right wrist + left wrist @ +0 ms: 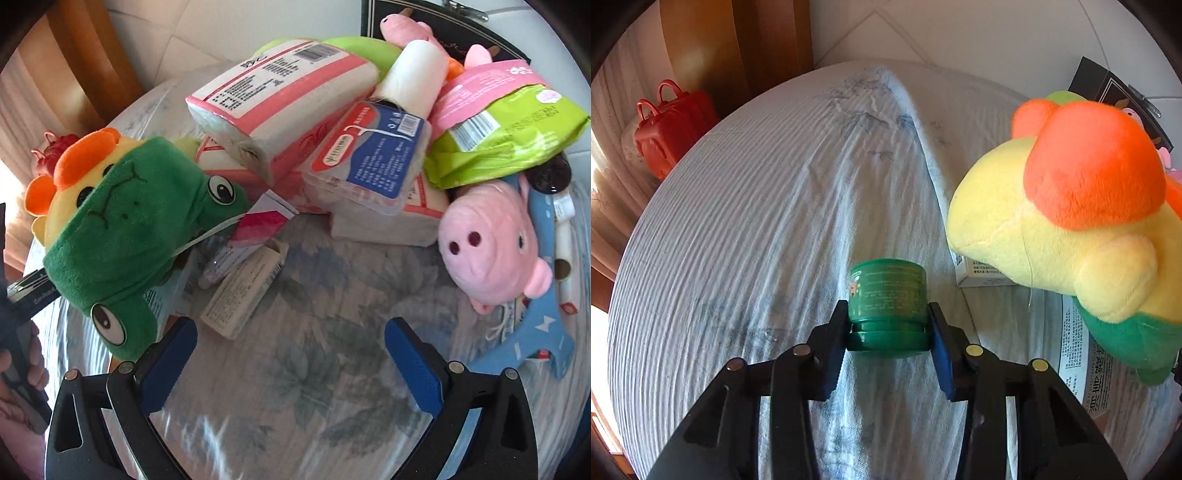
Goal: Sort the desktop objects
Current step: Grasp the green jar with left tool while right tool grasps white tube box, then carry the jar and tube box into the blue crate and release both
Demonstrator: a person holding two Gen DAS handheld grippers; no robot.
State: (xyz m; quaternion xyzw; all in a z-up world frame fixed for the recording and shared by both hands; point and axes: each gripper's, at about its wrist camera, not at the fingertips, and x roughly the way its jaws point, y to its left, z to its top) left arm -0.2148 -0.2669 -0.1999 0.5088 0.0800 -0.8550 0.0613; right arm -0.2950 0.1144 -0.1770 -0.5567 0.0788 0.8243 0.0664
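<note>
Left tongs (888,325) clamp a green jar (888,295) at its lid end, low over the ribbed cloth tabletop (757,221). Right tongs (291,350) gape wide, empty, above the pile. Step: jar pickup. Next likely calls for lifting and carrying; hard, smooth plastic could slip. Frog plush (122,229) is soft, tissue packs (280,103) crinkly.

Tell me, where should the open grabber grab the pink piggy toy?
Probably the pink pig plush by its round head, which lies on top of the clutter with its snout facing up. The right gripper is open and pointing down at the cloth beside it, so coming from above, one pad on each side of the head, looks easiest. It's soft, so it should squash in.
</note>
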